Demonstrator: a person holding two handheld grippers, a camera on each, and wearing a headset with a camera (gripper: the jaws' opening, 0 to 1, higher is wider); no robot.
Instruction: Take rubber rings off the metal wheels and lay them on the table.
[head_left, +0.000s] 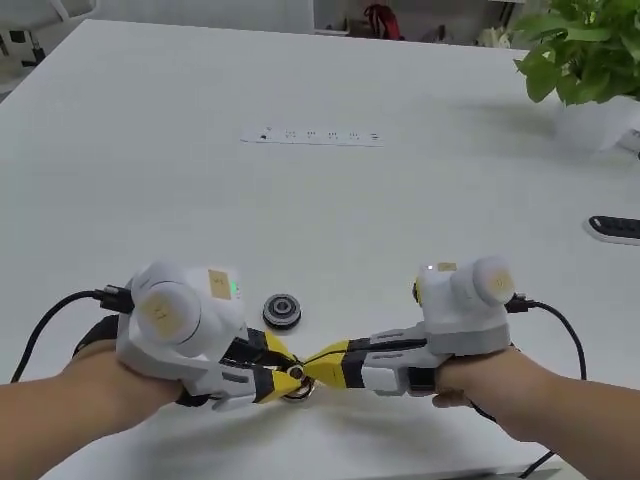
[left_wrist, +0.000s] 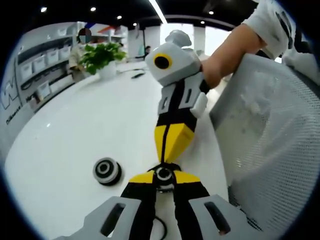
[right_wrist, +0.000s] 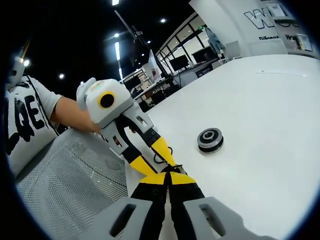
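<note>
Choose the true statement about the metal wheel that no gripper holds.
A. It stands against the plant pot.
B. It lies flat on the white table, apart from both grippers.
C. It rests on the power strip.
B: the free wheel lies flat on the table, just beyond where the left gripper, closed on the held wheel, meets the right gripper; it touches neither.

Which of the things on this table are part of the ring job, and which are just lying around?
Job: held wheel, spare wheel, left hand-held gripper, right hand-held gripper.
Lying about: power strip, potted plant, black remote.
</note>
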